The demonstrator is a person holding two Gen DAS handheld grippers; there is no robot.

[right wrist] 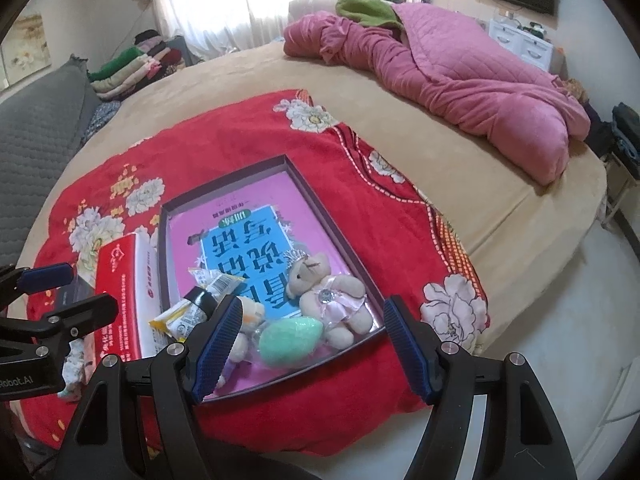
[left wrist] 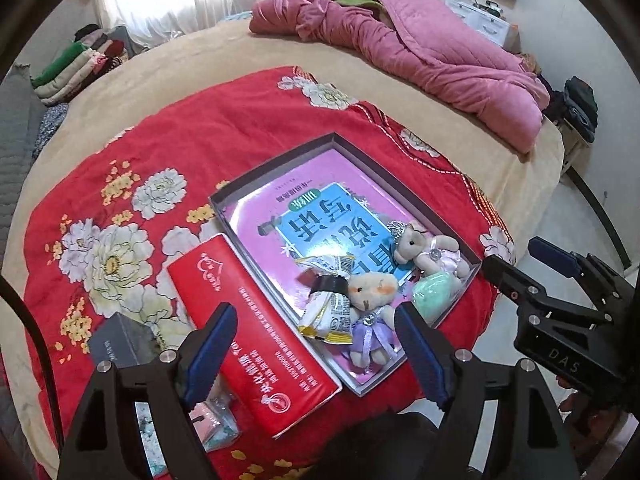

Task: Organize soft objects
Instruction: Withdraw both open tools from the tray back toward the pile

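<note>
From my left wrist camera, the left claw (left wrist: 316, 348) hangs wide open above the bed with nothing between its blue pads. Under it the red floral blanket (left wrist: 224, 136) covers the near part of the tan bed (left wrist: 224, 52). A shallow open box (left wrist: 276, 160) lies on the blanket, lined by a pink sheet with a blue printed panel. Towards five o'clock in the box I see the soft things: a small bear in a purple dress (left wrist: 370, 312) nearest my claw, a bear in a pink dress with a tiara (left wrist: 426, 248) beyond it, and a mint green puff (left wrist: 436, 290) between them against the right wall. Yellow-and-white snack packets (left wrist: 326, 304) lie touching the purple bear at its nine o'clock. A long red carton (left wrist: 256, 332) lies just outside the box's left wall. The right claw (left wrist: 524, 264) shows at three o'clock, apart from the box.

From my right wrist camera, the right claw (right wrist: 312, 344) also stands wide open and holds nothing. Between its pads I see the green puff (right wrist: 290, 338) and the pink bear (right wrist: 336, 300) in the box's near corner; the purple bear (right wrist: 250, 314) is partly hidden behind my left pad. The left claw (right wrist: 48, 280) sits at nine o'clock. A pink quilt (right wrist: 460, 68) is heaped at one o'clock, well apart.
</note>
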